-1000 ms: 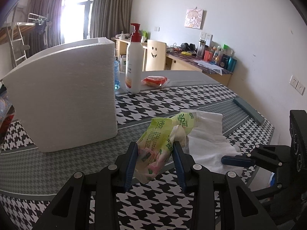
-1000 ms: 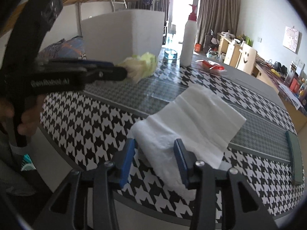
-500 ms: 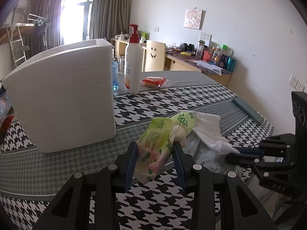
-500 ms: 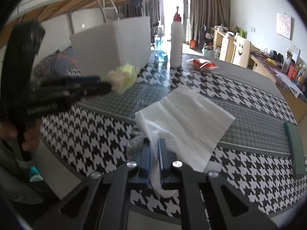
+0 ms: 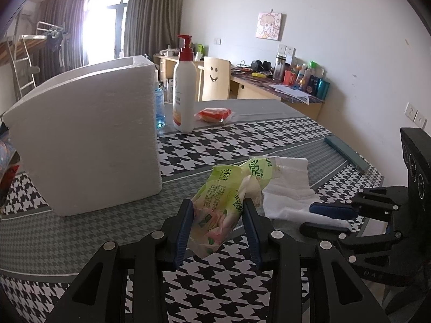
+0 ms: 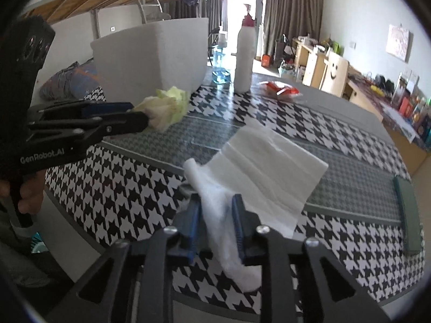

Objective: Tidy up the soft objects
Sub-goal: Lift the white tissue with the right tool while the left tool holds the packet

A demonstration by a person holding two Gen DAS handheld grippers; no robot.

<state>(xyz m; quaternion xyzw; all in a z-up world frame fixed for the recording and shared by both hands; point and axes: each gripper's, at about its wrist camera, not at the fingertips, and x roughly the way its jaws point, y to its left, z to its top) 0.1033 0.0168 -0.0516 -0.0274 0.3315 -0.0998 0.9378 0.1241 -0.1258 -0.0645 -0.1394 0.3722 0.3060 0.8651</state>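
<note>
Clamping green tissue pack [image 5: 223,204], left gripper [image 5: 217,228] holds it just above houndstooth tablecloth [image 5: 215,145], both pads pressed on wrapper. Right gripper [image 6: 215,223]: jaws opening, bunched end of white paper towel [image 6: 269,161] between 2 pads, touching at least right one; rest of towel flat on cloth. White foam box [image 5: 86,140] behind pack. Lotion pump bottle [image 5: 184,91], red snack packet [image 5: 214,113] further back.

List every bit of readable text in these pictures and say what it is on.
"GenRobot.AI": white lettering on the body of the left claw.
Green tissue pack: large printed characters, not legible to me; small print blurred.
Pump bottle: label too small.
Desk items and wall picture: no readable text.
</note>
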